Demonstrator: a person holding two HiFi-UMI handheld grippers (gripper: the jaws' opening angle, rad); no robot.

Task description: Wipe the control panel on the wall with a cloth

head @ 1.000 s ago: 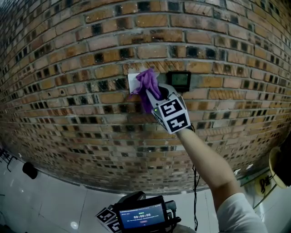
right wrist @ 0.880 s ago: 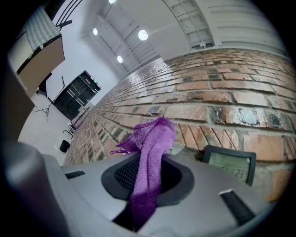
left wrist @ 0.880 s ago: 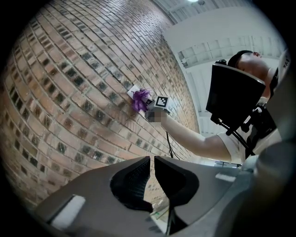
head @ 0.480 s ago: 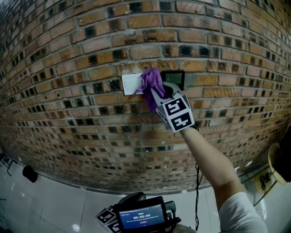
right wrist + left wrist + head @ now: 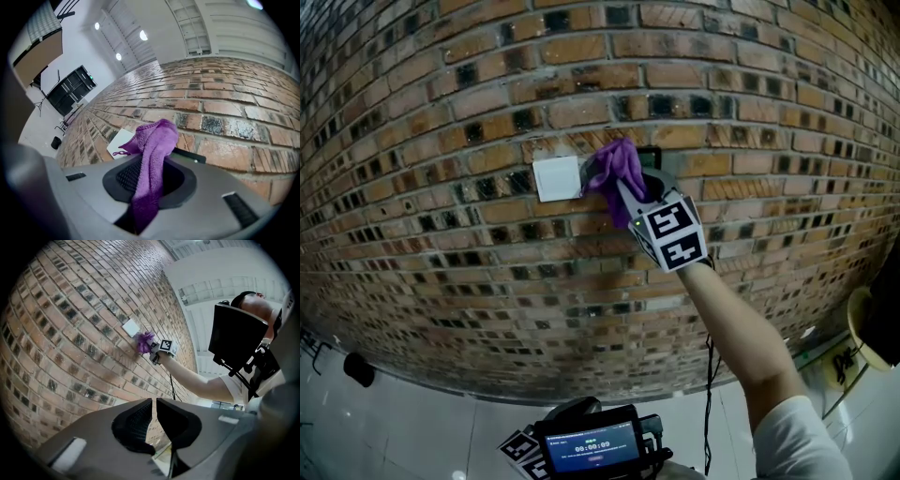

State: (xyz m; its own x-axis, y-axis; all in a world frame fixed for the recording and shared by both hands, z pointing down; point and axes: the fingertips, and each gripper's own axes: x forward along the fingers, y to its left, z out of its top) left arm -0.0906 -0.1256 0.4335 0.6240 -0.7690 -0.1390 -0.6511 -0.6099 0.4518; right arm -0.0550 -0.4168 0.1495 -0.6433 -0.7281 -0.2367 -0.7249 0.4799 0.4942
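A purple cloth (image 5: 617, 169) is pressed to the brick wall, covering most of a dark control panel (image 5: 649, 153); only the panel's top right edge shows. My right gripper (image 5: 625, 190) is shut on the cloth, its marker cube (image 5: 673, 234) facing me. In the right gripper view the cloth (image 5: 152, 150) runs up between the jaws, and the panel's edge (image 5: 190, 156) peeks over them. The white wall plate (image 5: 556, 178) lies uncovered just left of the cloth. My left gripper (image 5: 153, 416) is held low, away from the wall, its jaws together on nothing.
The brick wall (image 5: 441, 244) fills most of the view, with pale floor below it. A black object (image 5: 358, 368) sits on the floor at lower left. A cable (image 5: 707, 375) hangs under my right arm. A device with a lit screen (image 5: 592, 448) is at the bottom.
My right gripper has slid the cloth rightward, off the white plate and onto the dark panel. The white plate is now fully uncovered.
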